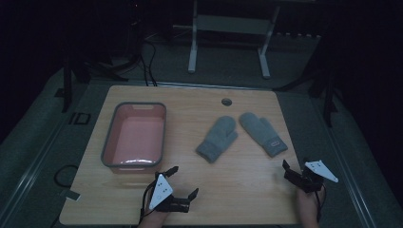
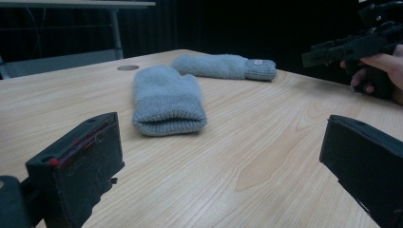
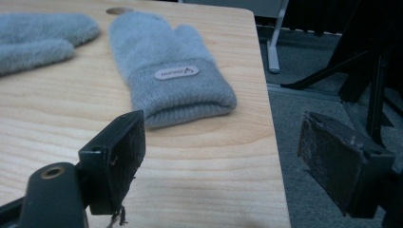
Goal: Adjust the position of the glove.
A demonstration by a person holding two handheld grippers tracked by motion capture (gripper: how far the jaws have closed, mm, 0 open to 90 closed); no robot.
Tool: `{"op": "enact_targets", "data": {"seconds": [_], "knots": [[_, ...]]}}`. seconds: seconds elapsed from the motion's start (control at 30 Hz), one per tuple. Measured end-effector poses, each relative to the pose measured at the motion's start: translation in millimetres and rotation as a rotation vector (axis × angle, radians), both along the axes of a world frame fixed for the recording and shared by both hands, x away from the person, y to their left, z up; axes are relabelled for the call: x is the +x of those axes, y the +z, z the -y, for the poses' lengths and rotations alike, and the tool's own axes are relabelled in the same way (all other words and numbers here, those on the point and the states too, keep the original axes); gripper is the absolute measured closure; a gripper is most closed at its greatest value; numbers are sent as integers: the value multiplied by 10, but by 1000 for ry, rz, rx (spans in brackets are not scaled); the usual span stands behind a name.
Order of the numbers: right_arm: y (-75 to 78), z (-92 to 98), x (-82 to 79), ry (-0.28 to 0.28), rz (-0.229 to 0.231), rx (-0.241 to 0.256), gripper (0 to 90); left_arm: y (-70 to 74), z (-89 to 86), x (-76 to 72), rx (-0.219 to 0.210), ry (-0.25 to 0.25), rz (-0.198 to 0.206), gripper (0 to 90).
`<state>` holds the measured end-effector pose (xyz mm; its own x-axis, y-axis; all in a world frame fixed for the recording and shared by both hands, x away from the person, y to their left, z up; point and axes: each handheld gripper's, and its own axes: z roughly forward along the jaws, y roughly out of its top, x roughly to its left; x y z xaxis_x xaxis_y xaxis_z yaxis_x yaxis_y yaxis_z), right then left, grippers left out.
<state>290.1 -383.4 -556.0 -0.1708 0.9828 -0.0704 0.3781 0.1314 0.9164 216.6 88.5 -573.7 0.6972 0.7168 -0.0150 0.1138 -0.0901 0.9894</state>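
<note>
Two grey mittens lie flat on the wooden table (image 1: pixel 237 190). The left mitten (image 1: pixel 217 138) points its cuff at my left gripper (image 1: pixel 184 181), which rests open near the front edge. In the left gripper view this mitten (image 2: pixel 166 97) lies ahead between the wide-apart jaws of that gripper (image 2: pixel 221 161). The right mitten (image 1: pixel 263 133) has a small label on its cuff. My right gripper (image 1: pixel 294 166) stands open just short of it at the front right. In the right gripper view the labelled mitten (image 3: pixel 171 71) lies ahead of the open gripper (image 3: pixel 228 156). Nothing is held.
A pink basin with a grey rim (image 1: pixel 108 142) stands empty on the left half of the table. A round cable hole (image 1: pixel 226 101) sits near the far edge. The table's right edge (image 3: pixel 271 142) runs close beside the labelled mitten. Beyond the table stand a white frame's legs (image 1: pixel 192 52).
</note>
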Motion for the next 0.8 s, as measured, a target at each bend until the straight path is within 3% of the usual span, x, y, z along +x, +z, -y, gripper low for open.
{"op": "enact_targets", "data": {"seconds": [0.07,0.1,0.13,0.33,0.37,0.43,0.6,0.7,0.8], "knots": [[0,-16,2,4,-5,-15,164,-1,-5,1,-6,6,-2,7],[11,-42,9,15,-38,-21,164,-1,-10,1,-9,9,-4,7],[11,-42,9,15,-38,-21,164,-1,-10,1,-9,9,-4,7],[113,-27,36,85,-124,100,164,-5,-11,-14,-13,19,8,7],[149,-17,77,117,-170,121,164,-5,-11,-15,-12,18,9,7],[187,-15,117,140,-215,139,164,-5,-12,-20,-11,22,14,7],[342,-61,206,199,-278,137,163,-5,-11,-26,-4,38,19,7],[426,-121,274,209,-270,97,163,-7,-15,-26,-9,36,20,7],[481,-189,364,221,-267,91,158,-7,-18,-27,-11,37,21,7]]}}
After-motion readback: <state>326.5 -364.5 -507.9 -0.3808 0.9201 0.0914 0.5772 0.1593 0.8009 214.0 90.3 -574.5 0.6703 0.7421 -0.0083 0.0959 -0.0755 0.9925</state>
